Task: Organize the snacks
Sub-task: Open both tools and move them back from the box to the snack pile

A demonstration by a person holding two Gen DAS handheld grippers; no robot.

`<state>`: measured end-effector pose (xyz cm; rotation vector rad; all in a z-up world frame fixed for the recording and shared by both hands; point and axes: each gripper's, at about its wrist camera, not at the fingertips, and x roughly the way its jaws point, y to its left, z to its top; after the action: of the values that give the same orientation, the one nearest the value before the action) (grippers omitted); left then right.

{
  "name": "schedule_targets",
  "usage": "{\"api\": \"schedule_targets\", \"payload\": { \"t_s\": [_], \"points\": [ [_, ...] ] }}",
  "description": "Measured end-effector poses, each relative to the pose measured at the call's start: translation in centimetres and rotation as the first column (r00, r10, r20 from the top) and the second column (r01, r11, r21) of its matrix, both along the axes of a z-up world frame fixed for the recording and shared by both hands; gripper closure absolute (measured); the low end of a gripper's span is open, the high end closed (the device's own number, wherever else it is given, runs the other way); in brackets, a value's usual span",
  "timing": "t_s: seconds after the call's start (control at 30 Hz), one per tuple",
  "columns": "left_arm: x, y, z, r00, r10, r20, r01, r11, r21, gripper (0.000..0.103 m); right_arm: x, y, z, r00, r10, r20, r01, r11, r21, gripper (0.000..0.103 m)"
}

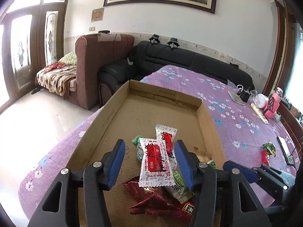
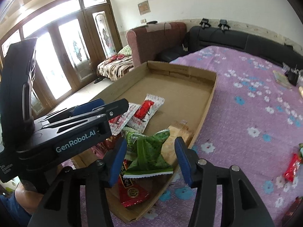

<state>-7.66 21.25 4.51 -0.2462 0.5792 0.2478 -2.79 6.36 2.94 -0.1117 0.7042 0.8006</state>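
A shallow cardboard tray [image 1: 117,106] lies on the purple flowered cloth and also shows in the right wrist view [image 2: 206,102]. Its near end holds a pile of snack packets. My left gripper [image 1: 149,162] is open above the pile, with a white-and-red "ALL'S WELL" packet [image 1: 155,162] lying loose between its fingers. My right gripper [image 2: 150,160] is open over the tray's near right corner, a green packet [image 2: 149,151] lying loose between its fingers. A dark red packet [image 2: 132,191] lies under it. The left gripper's body [image 2: 75,132] shows at the left.
Loose red and green packets [image 1: 267,151] lie on the cloth right of the tray, also in the right wrist view [image 2: 291,166]. A phone [image 1: 284,147], a pink box [image 1: 272,104], a cup and small items sit at the far right. Sofas stand behind the table.
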Motion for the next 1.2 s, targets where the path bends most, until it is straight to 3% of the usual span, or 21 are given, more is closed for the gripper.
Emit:
{"api": "schedule_targets", "payload": {
  "t_s": [0.27,0.47,0.6,0.73,0.9,1.0,1.07,1.2],
  "points": [
    [-0.5,0.2,0.3,1.000,-0.002,0.022,0.002,1.000,-0.004,0.043,-0.9,-4.0,1.9,0.997,-0.074,0.023,0.073,0.997,0.024,0.051],
    [0.2,-0.3,0.0,1.000,-0.007,-0.016,0.007,1.000,0.019,0.043,-0.3,-10.0,3.8,0.983,-0.164,-0.082,0.172,0.979,0.107,0.051],
    [0.4,-0.5,-0.1,0.999,-0.027,-0.026,0.027,0.999,0.021,0.043,-0.3,-14.5,4.5,0.967,-0.242,-0.085,0.251,0.961,0.120,0.051],
    [0.1,-1.5,0.2,0.999,-0.049,-0.010,0.050,0.997,0.056,0.043,0.6,-20.2,3.7,0.938,-0.339,-0.071,0.344,0.935,0.087,0.051],
    [-1.1,-4.0,0.8,0.996,-0.093,0.010,0.091,0.990,0.109,0.041,2.3,-27.1,1.3,0.859,-0.492,-0.140,0.505,0.859,0.085,0.052],
    [-1.4,-7.0,1.8,0.983,-0.181,0.023,0.179,0.981,0.076,0.041,3.4,-29.8,-0.4,0.823,-0.512,-0.244,0.550,0.827,0.120,0.053],
    [-1.6,-9.9,2.7,0.965,-0.261,0.022,0.258,0.962,0.087,0.041,3.6,-30.0,-0.7,0.819,-0.507,-0.268,0.549,0.829,0.111,0.055],
    [-1.1,-15.7,3.3,0.887,-0.460,-0.025,0.461,0.884,0.083,0.028,3.6,-28.6,-1.1,0.839,-0.483,-0.250,0.509,0.860,0.046,0.064]
  ]
}}
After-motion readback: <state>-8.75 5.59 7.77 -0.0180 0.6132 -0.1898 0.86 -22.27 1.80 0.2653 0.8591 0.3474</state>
